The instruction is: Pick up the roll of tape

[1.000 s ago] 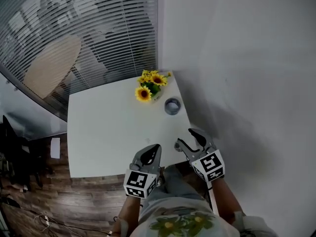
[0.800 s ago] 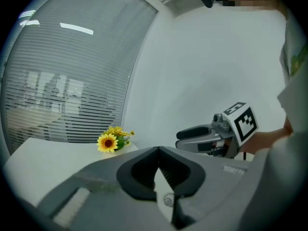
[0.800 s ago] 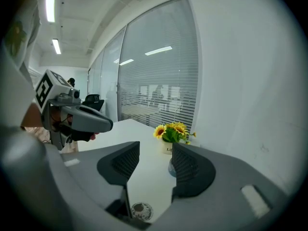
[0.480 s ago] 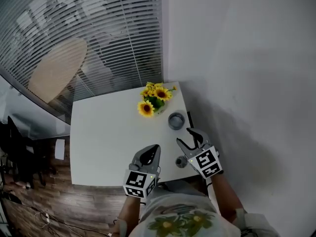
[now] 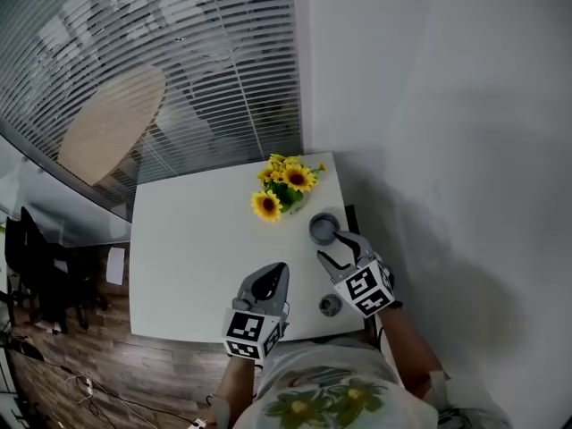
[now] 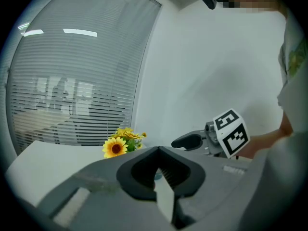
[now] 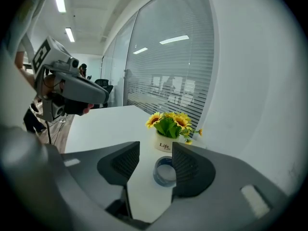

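The roll of tape, a grey-blue ring, lies flat on the white table near its right edge, just in front of the sunflower pot. My right gripper hovers right behind it, open. In the right gripper view the tape shows low in the gap just beyond the two dark pads, and nothing is held by the right gripper. My left gripper hangs over the table's front part, well left of the tape. Its tips meet with nothing between them in the left gripper view.
A small white pot of sunflowers stands just behind the tape, the pot close to it. A small dark round object sits near the front right corner. A white wall borders the table's right side, window blinds its back.
My right gripper has moved forward from beyond the table's front edge to just behind the tape. The left gripper has held its place. The small dark round object has come into view.
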